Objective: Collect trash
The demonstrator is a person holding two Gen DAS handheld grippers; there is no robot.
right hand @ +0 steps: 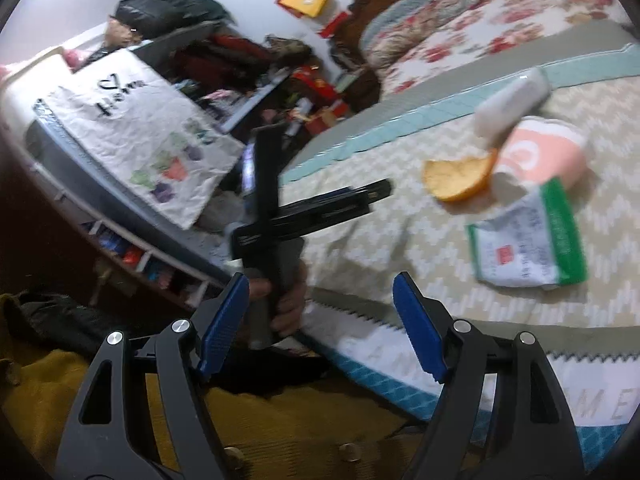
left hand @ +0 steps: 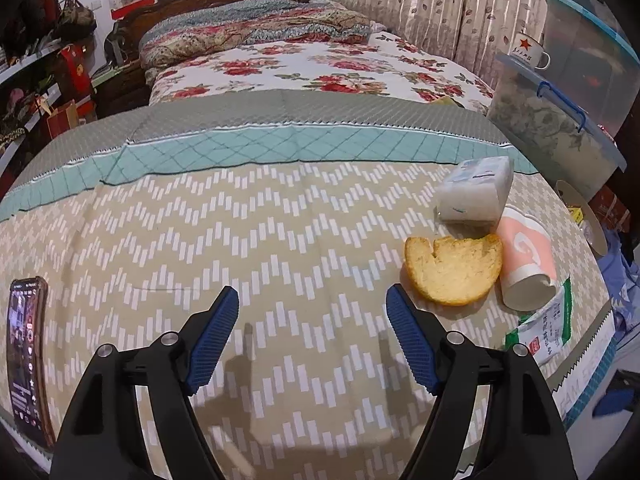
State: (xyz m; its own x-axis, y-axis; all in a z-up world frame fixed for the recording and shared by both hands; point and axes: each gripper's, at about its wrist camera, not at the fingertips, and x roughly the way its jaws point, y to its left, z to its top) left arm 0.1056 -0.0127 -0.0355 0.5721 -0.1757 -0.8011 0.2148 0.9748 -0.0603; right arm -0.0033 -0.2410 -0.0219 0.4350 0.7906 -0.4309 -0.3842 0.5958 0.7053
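This is a bedroom in a home, with a big bed point(left hand: 280, 208), a flowery blanket point(left hand: 256, 36) and full shelves point(right hand: 224, 92).

I'm seeing matt woven cloth on the bed cover point(left hand: 280, 240), a crusty, porous bread slice point(left hand: 454, 270), a smooth paper cup point(left hand: 526, 264), a glossy plastic wrapper point(right hand: 528, 236).
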